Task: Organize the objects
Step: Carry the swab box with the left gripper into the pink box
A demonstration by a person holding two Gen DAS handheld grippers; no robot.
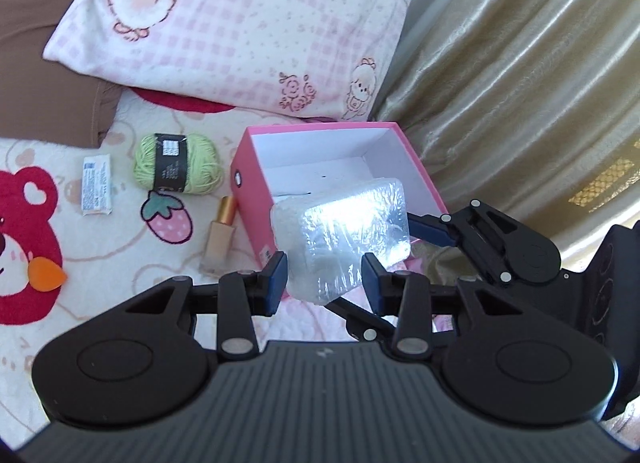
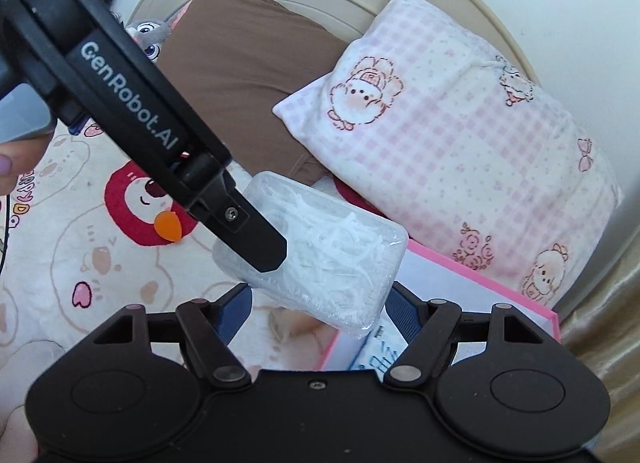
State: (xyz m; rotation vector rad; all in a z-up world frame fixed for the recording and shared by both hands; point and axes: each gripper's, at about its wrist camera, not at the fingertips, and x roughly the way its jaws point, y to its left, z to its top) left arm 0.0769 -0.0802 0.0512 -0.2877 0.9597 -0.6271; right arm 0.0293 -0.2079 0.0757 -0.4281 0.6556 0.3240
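Observation:
A clear film-wrapped plastic case (image 1: 344,231) of white picks hangs in the air, tilted, over the near corner of an open pink box (image 1: 256,183). My left gripper (image 1: 324,275) is shut on its near, narrow end. From the right, one blue pad of the right gripper's fingers (image 1: 432,231) presses the case's far side. In the right wrist view my right gripper (image 2: 320,311) is shut across the case (image 2: 340,259), while the left gripper's fingers (image 2: 260,243) reach in from the upper left. The pink box (image 2: 480,279) lies below at the right.
On the bear-print blanket left of the box lie a green yarn ball (image 1: 178,163), a white packet (image 1: 96,185) and a beige bottle (image 1: 220,239). A pink checked pillow (image 1: 240,23) lies behind; a gold curtain (image 1: 520,83) hangs at the right. A brown pillow (image 2: 248,75) lies farther back.

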